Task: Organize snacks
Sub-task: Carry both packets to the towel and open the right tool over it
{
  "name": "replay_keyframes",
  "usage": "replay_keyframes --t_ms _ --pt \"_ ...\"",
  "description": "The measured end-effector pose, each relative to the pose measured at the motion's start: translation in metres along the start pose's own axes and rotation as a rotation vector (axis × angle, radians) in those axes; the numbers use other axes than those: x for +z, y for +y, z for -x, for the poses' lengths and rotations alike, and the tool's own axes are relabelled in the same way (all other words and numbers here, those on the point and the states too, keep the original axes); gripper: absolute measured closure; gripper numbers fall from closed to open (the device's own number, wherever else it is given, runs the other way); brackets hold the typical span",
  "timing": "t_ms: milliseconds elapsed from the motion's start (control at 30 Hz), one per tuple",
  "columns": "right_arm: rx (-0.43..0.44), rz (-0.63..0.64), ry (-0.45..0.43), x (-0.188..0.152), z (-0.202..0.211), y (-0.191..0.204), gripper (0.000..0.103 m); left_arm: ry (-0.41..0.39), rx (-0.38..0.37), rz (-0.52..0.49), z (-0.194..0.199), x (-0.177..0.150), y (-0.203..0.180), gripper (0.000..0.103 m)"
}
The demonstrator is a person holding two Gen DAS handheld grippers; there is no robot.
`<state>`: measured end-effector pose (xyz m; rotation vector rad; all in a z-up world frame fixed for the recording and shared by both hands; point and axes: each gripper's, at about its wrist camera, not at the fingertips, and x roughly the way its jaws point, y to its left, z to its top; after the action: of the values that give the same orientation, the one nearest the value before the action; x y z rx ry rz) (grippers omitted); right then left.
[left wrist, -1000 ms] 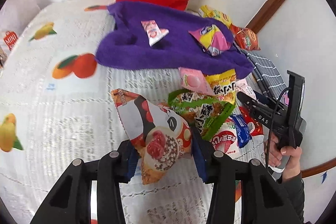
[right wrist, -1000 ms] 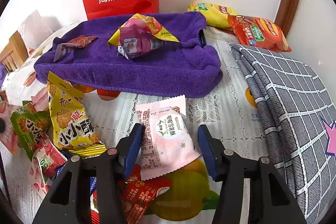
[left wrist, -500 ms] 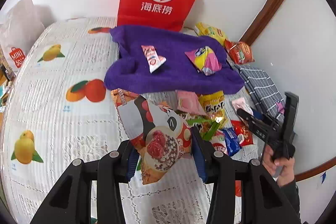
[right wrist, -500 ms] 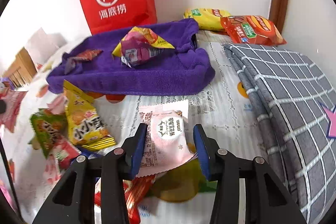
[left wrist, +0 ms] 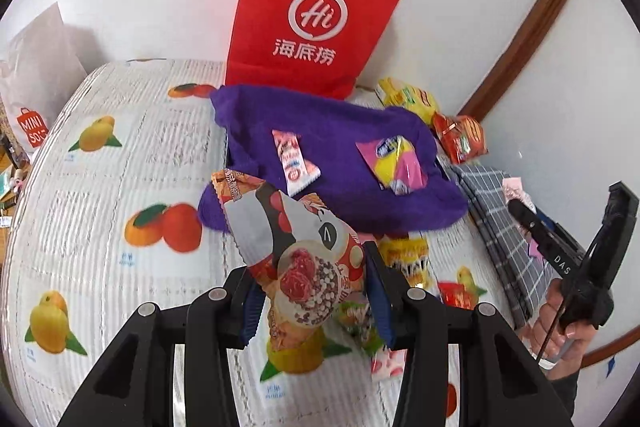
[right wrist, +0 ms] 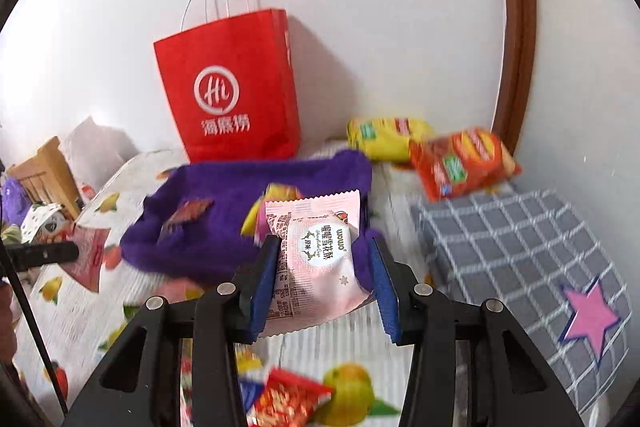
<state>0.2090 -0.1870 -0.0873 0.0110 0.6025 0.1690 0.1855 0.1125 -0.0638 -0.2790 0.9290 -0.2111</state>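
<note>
Snacks are off the table now: both packets hang higher than a second ago, so each pickup looks done and the purple towel [left wrist: 340, 147] (upper centre) seems next. The right gripper [right wrist: 324, 281] has just closed onto the pink packet [right wrist: 316, 263]. The left gripper [left wrist: 312, 295] pinches the panda bag [left wrist: 296, 247] mid-frame, partly open.
</note>
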Motion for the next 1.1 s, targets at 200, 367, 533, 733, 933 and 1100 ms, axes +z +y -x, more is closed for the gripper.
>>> replay_keyframes --t_ms 200,367,533,733,933,1100 --pt "0.024 -0.018 -0.009 0.025 -0.029 0.011 0.058 -0.037 -0.007 0.026 -0.008 0.023 -0.001 0.060" --pt "0.052 -0.083 -0.004 0.041 -0.065 0.008 0.058 -0.058 -0.002 0.025 -0.019 0.047 -0.007 0.060" --pt "0.063 -0.144 0.045 0.036 -0.104 -0.008 0.058 -0.069 0.018 0.003 -0.032 0.067 -0.017 0.060" --pt "0.071 -0.184 0.152 0.013 -0.132 -0.023 0.058 -0.058 0.051 -0.038 -0.056 0.089 -0.029 0.060" --pt "0.120 -0.202 0.213 0.004 -0.143 -0.025 0.057 -0.052 0.045 -0.025 -0.081 0.115 -0.035 0.060" --pt "0.079 -0.144 0.215 0.000 -0.146 -0.017 0.054 -0.050 0.037 -0.003 -0.097 0.132 -0.032 0.060"
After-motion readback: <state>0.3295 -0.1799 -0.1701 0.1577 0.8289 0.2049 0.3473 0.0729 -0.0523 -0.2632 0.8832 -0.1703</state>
